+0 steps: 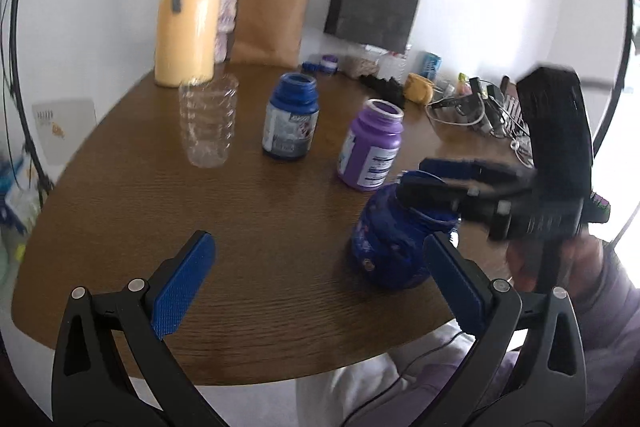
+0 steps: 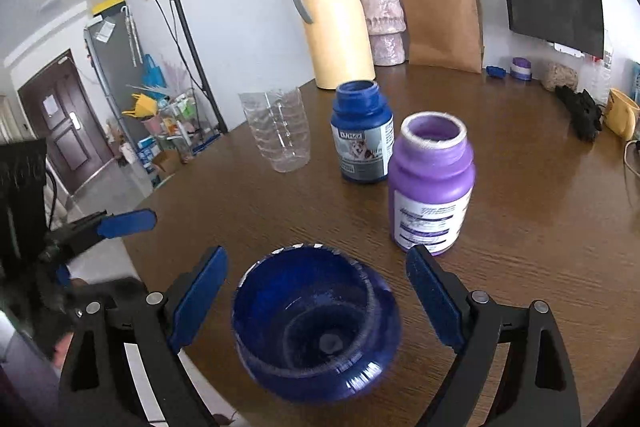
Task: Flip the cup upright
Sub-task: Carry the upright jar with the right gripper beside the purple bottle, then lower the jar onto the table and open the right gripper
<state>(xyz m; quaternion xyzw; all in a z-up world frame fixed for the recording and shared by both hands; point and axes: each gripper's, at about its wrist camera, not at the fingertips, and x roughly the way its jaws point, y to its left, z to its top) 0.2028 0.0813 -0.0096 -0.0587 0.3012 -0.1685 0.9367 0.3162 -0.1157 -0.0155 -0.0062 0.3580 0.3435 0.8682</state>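
Right wrist view: dark blue cup (image 2: 316,323) mouth-up near the surface (image 2: 520,187) front edge, between the wide-spread fingers of the right tool (image 2: 316,307), neither pad touching. Purple bottle (image 2: 430,183) just behind; blue bottle (image 2: 362,133) and clear cup (image 2: 278,129) farther back. Left tool (image 1: 316,291) spread wide, empty, near the front edge.

Two close wrist views, shared table (image 1: 248,227).
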